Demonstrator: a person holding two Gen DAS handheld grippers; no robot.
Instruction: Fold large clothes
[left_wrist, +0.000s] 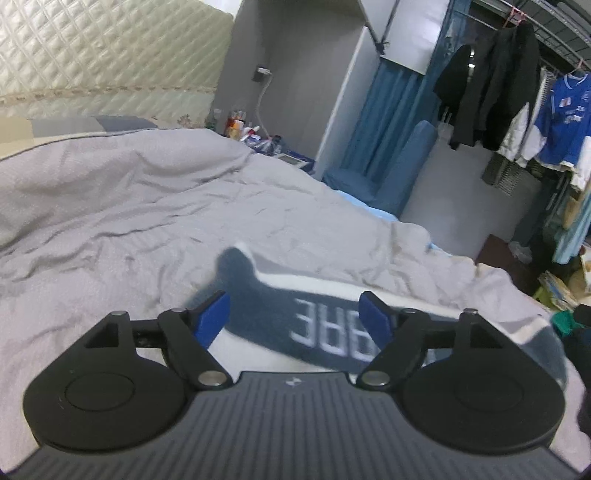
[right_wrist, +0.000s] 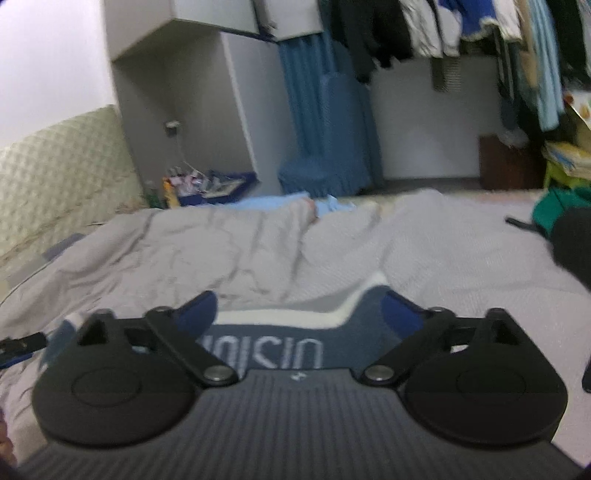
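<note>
A dark blue garment (left_wrist: 280, 314) with white and grey stripes and white lettering lies flat on the grey bedspread (left_wrist: 129, 206). In the left wrist view my left gripper (left_wrist: 297, 314) hovers just above it, its blue pads (left_wrist: 214, 317) spread wide with nothing pinched between them. The same garment (right_wrist: 295, 332) appears in the right wrist view, lying below my right gripper (right_wrist: 299, 314), whose blue pads (right_wrist: 197, 310) stand far apart over the cloth and grip nothing. Both views are blurred by motion.
Dark and green clothes (right_wrist: 565, 218) are piled on the bed at the right. Behind the bed stand a cluttered nightstand (left_wrist: 258, 140), a blue-covered chair (left_wrist: 388, 170), a grey cabinet (left_wrist: 295, 74) and a rack of hanging clothes (left_wrist: 517, 92). A quilted headboard (left_wrist: 92, 55) is on the left.
</note>
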